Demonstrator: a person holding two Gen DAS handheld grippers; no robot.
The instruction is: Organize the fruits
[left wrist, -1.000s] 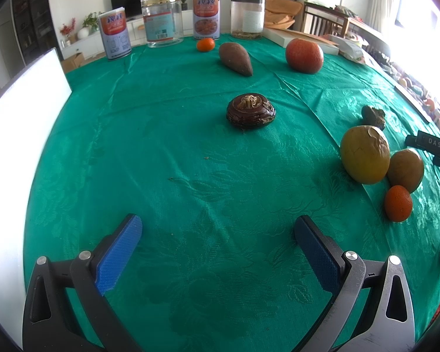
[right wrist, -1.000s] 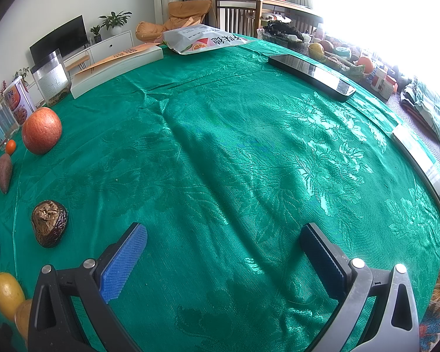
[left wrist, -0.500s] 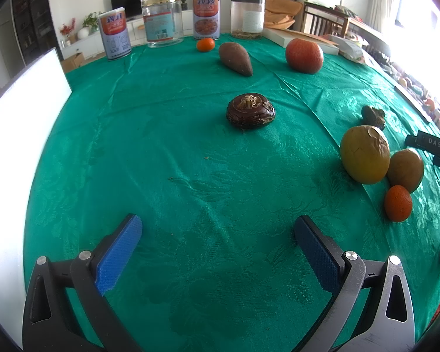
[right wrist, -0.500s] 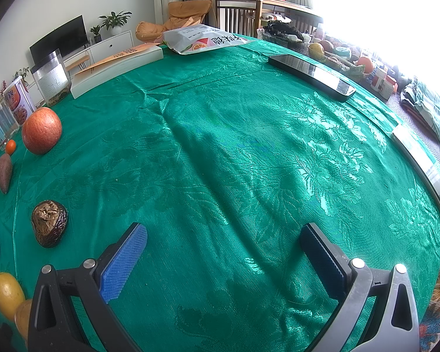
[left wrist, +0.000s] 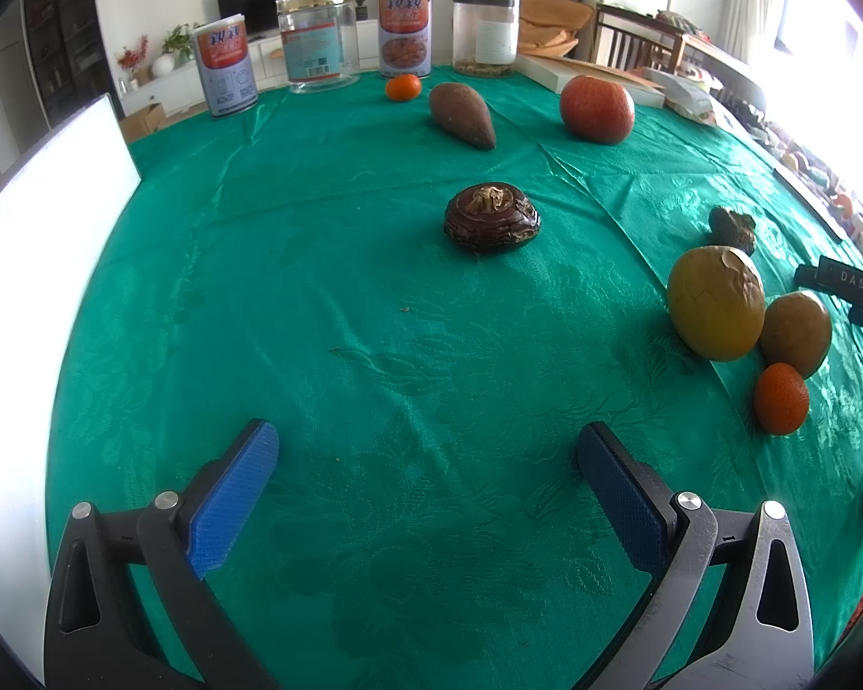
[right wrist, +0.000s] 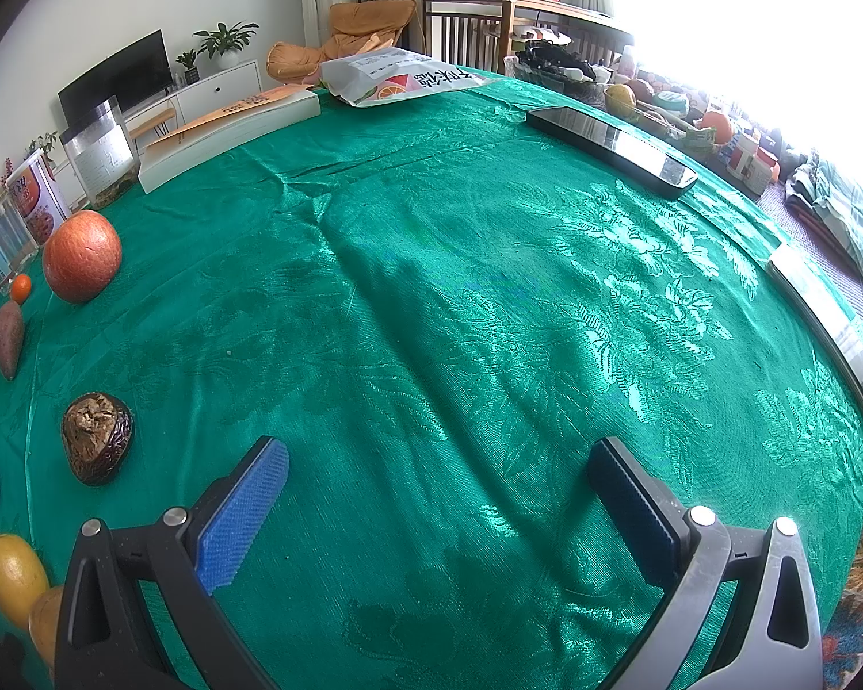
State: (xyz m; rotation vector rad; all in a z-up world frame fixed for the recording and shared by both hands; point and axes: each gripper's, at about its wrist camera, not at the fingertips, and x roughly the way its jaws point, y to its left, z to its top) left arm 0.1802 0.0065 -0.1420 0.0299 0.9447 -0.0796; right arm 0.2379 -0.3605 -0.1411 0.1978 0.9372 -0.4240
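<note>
Fruits lie scattered on a green tablecloth (left wrist: pixel 345 299). In the left wrist view a dark wrinkled fruit (left wrist: pixel 492 218) sits mid-table. A large yellow fruit (left wrist: pixel 716 302), a brown fruit (left wrist: pixel 797 333) and a small orange (left wrist: pixel 781 399) cluster at the right. Far back lie a brown pointed fruit (left wrist: pixel 463 115), a big orange-red fruit (left wrist: pixel 597 109) and a tiny orange (left wrist: pixel 403 87). My left gripper (left wrist: pixel 426 480) is open over bare cloth. My right gripper (right wrist: pixel 440 489) is open too, with another dark wrinkled fruit (right wrist: pixel 98 437) to its left.
Several cans and jars (left wrist: pixel 316 46) stand along the far edge. A white board (left wrist: pixel 34 264) lines the left side. In the right wrist view a phone (right wrist: pixel 610 146), a flat box (right wrist: pixel 230 135) and a printed bag (right wrist: pixel 403 77) lie far off.
</note>
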